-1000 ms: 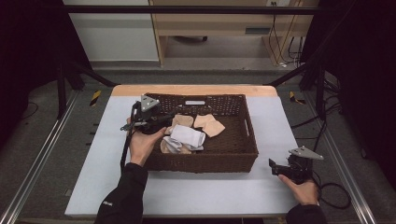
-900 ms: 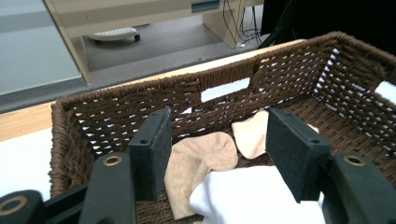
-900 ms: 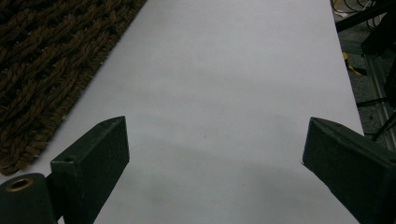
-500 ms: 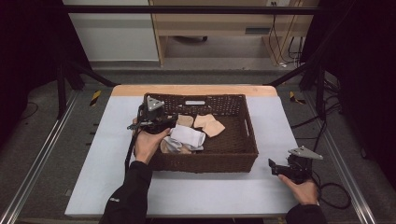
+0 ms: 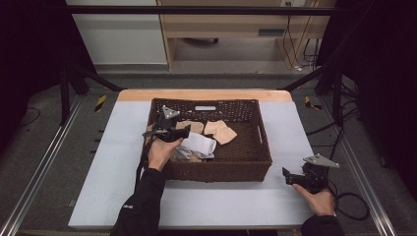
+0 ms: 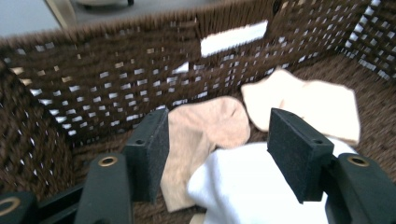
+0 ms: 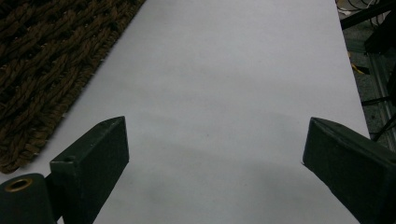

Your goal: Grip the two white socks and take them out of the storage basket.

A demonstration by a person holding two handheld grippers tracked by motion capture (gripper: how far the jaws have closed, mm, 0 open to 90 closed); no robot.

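The left gripper (image 6: 217, 154) is inside the basket (image 5: 255, 147), jaws open and empty above the white sock (image 6: 252, 186) and tan sock (image 6: 205, 128). The right gripper (image 7: 215, 163) rests on the worktop (image 5: 123, 147), jaws open. Nothing is grasped yet; all socks remain in the basket.

Wide-open right hand-held gripper (image 7: 215, 158) over white table (image 7: 233, 84), beside wicker basket (image 7: 42, 65).

High view looks forward and down over the table (image 5: 118, 187); left gripper view sits close inside the basket (image 6: 93, 79) facing its far wall; right gripper view skims the tabletop (basket shared by all).
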